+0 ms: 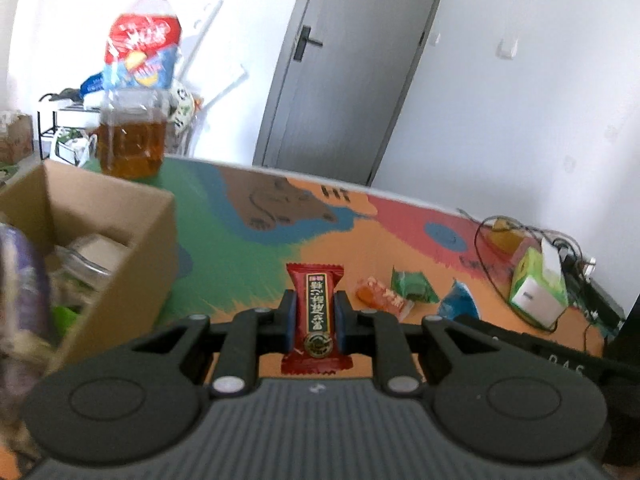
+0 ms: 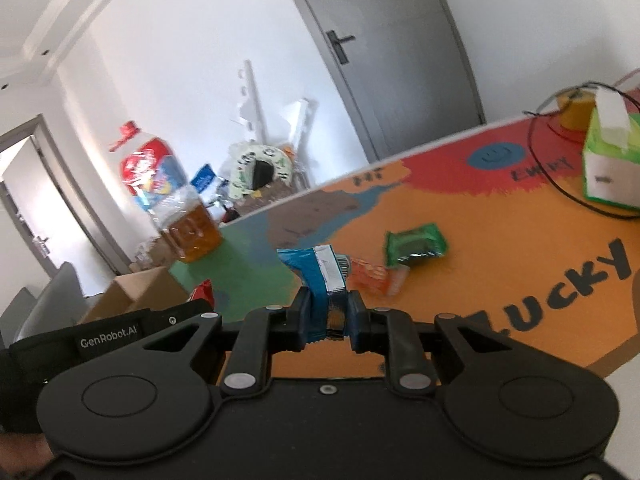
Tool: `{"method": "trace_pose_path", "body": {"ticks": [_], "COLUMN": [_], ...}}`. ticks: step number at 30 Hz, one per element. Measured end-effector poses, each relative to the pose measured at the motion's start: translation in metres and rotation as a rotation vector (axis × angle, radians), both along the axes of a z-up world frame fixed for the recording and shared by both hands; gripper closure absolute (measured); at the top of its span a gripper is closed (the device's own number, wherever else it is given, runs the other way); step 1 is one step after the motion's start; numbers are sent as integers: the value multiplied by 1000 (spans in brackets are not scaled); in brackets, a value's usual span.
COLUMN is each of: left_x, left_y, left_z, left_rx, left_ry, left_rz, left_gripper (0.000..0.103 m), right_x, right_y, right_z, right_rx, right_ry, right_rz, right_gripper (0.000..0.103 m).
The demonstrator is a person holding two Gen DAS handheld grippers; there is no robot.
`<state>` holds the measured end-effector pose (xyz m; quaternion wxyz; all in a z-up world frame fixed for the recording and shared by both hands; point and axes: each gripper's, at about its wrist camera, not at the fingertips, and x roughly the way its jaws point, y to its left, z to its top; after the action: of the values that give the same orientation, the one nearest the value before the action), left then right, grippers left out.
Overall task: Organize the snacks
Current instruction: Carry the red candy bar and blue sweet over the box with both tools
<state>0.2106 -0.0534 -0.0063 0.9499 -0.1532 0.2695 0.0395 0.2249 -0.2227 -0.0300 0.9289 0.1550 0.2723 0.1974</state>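
Left wrist view: the left tongs (image 1: 315, 312) are closed on the red snack (image 1: 315, 317), pinched across its middle above the desk (image 1: 256, 264). It looks light, soft and crinkly, likely slippery. The cardboard box (image 1: 120, 240) sits at nine o'clock.

Right wrist view: the right tongs (image 2: 328, 312) are clamped on the blue snack (image 2: 320, 280), gripped at its lower half. Orange snack (image 2: 374, 276) and green snack (image 2: 416, 244) lie at one o'clock.
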Motion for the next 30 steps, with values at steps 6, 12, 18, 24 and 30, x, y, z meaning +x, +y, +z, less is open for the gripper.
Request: {"method": "trace_pose_path", "body": {"ticks": [6, 12, 18, 24, 30], "left_x": [-27, -53, -74, -84, -91], "left_y": [15, 33, 57, 79, 101], "left_z": [19, 35, 44, 45, 42], "left_rx": [-2, 3, 5, -6, -16], "left_ry": [-56, -97, -126, -127, -130], "left_rz": [53, 102, 156, 191, 219], "left_gripper": [85, 85, 85, 85, 85], "right_x": [-18, -33, -43, -49, -55], "right_y": [21, 40, 64, 86, 108], "right_z": [13, 25, 36, 40, 45], "right_rx": [-2, -2, -3, -9, -25], "right_ry": [-38, -71, -100, -107, -121], "right_rz": [56, 98, 143, 174, 200], "right_gripper": [83, 83, 83, 83, 83]}}
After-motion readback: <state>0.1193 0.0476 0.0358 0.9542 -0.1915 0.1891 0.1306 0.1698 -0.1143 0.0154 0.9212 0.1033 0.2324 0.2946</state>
